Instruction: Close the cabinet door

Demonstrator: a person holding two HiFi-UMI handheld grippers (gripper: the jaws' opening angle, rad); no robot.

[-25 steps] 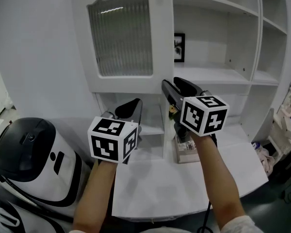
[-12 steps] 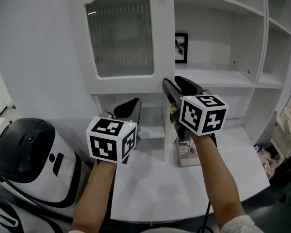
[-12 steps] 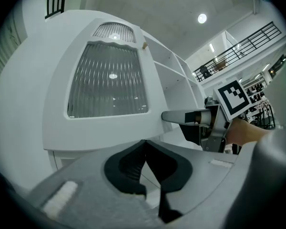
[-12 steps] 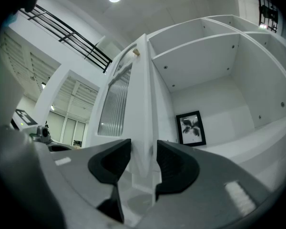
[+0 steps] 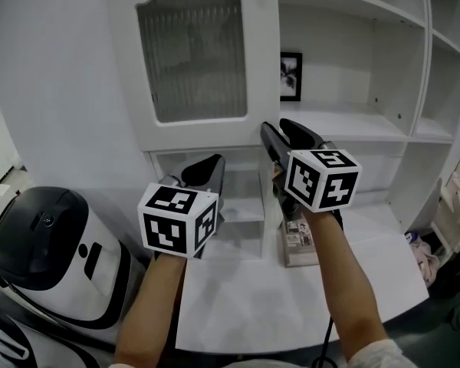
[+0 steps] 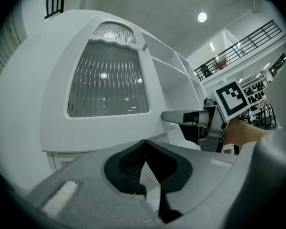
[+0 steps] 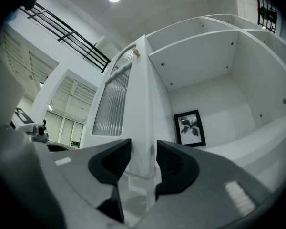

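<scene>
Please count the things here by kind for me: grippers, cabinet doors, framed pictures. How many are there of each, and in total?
left gripper and right gripper: 2
cabinet door: 1
framed picture: 1
Total: 4

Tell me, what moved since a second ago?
The right hand-held gripper, clamped on the cabinet door, nudged the door's free edge slightly to the right. The left hand-held gripper stayed shut and still, and the door is still open.
</scene>
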